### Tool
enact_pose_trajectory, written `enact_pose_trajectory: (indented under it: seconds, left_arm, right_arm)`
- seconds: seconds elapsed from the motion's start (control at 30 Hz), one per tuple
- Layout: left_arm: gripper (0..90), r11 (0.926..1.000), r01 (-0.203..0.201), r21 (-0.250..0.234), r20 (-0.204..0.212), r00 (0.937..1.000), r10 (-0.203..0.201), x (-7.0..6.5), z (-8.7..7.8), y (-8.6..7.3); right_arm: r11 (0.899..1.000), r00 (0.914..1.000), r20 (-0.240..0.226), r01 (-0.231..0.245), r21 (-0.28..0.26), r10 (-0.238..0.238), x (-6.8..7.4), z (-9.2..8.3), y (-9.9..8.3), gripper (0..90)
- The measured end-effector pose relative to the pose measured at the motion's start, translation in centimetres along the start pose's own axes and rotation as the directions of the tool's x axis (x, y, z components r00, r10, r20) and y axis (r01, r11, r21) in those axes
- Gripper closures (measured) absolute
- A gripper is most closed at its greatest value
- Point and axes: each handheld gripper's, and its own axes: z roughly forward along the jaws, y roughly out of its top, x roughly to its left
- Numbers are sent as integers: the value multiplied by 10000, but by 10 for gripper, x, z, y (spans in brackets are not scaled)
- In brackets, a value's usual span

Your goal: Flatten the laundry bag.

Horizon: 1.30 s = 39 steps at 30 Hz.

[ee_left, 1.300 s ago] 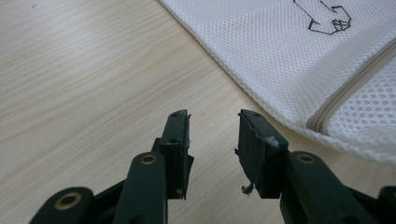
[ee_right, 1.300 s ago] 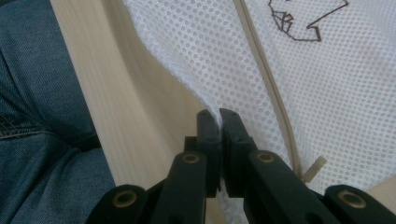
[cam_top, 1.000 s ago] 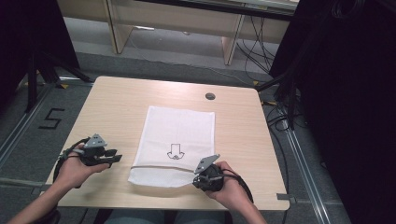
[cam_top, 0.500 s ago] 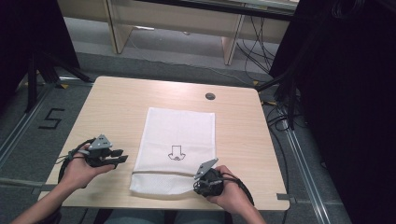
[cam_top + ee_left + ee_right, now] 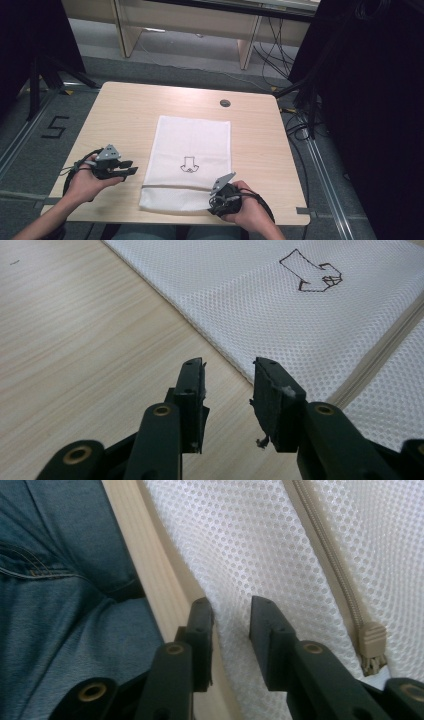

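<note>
A white mesh bag (image 5: 192, 150) lies flat on the wooden table (image 5: 125, 115), with a black arrow drawing (image 5: 189, 165) on it and a beige zipper (image 5: 170, 186) across its near end. My left gripper (image 5: 131, 171) hovers open just off the bag's left edge; in the left gripper view its jaws (image 5: 228, 371) point at that edge of the bag (image 5: 280, 310) with nothing between them. My right gripper (image 5: 214, 204) sits at the bag's near right corner. Its jaws (image 5: 231, 611) have just been opening and stand apart over the mesh (image 5: 250, 545) without pressing it, next to the zipper pull (image 5: 372, 642).
The table's front edge (image 5: 145, 565) runs right beside my right gripper, with the person's jeans (image 5: 60, 605) beyond it. A round grommet (image 5: 225, 103) sits at the table's far side. Dark stands and cables flank the table.
The right gripper's jaws have come apart at the bag's near corner, and the bag's near end now lies flatter, closer to the front edge. The left hand has barely shifted.
</note>
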Motion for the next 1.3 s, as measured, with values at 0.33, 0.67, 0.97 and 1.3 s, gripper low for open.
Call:
enact_pose_trajectory:
  seconds: [0.33, 0.67, 0.97, 1.3]
  left_arm:
    - [643, 10000, 89, -23, 116, 9999, -89, -2, 1, 1]
    - [642, 9999, -121, -30, 122, 9999, 121, -2, 1, 1]
    - [697, 9964, 25, -846, 880, 9961, 50, -20, 6, 7]
    - [835, 9936, -1113, 185, 1750, 9788, 1063, -48, 33, 14]
  right_arm:
    - [9901, 9921, -327, -1231, -667, 1212, -1, -13, -10, 651]
    - [9716, 9787, -320, -2053, -1176, 2029, -7, -30, -16, 616]
    - [9114, 8988, 1599, -3915, -1266, 4082, -42, -43, -33, 894]
    - [8862, 8632, 2110, -4619, -363, 4586, -60, -19, -27, 900]
